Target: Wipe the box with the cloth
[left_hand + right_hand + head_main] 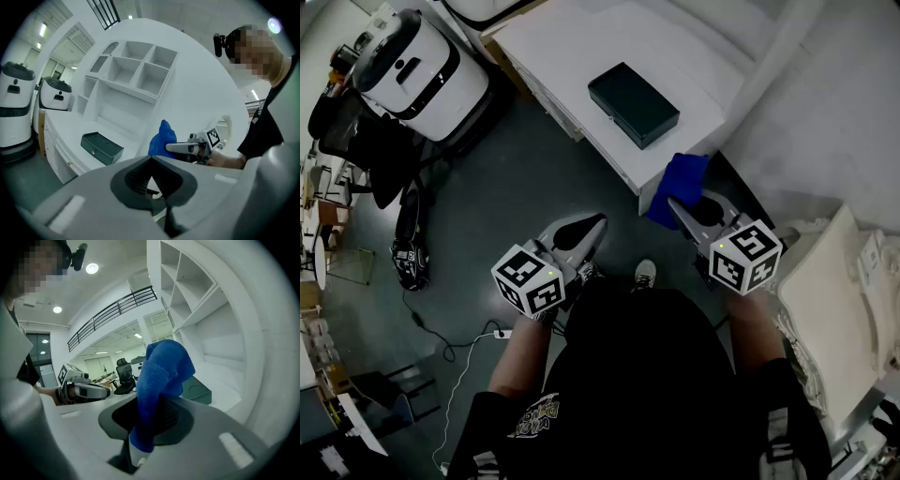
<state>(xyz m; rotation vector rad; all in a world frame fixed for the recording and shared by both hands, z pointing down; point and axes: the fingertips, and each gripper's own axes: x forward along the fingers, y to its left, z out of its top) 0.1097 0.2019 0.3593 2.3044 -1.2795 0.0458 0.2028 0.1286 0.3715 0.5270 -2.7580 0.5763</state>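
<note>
Progress: wiping is not started. Right gripper (687, 214) pinches the blue cloth (682, 183) near the desk (562, 47) corner, apart from the dark box (633, 103) lying on it. Left gripper (589, 227) is pressed together, empty.

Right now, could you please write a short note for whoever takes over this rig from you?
Left gripper: shut, empty, held over the floor beside the desk.
Right gripper: shut on the blue cloth, near the desk's front corner.
Dark box: lies on the white desk, apart from the cloth.
Done: cloth is in grip.
Left: bring the cloth to the box and wipe it.
</note>
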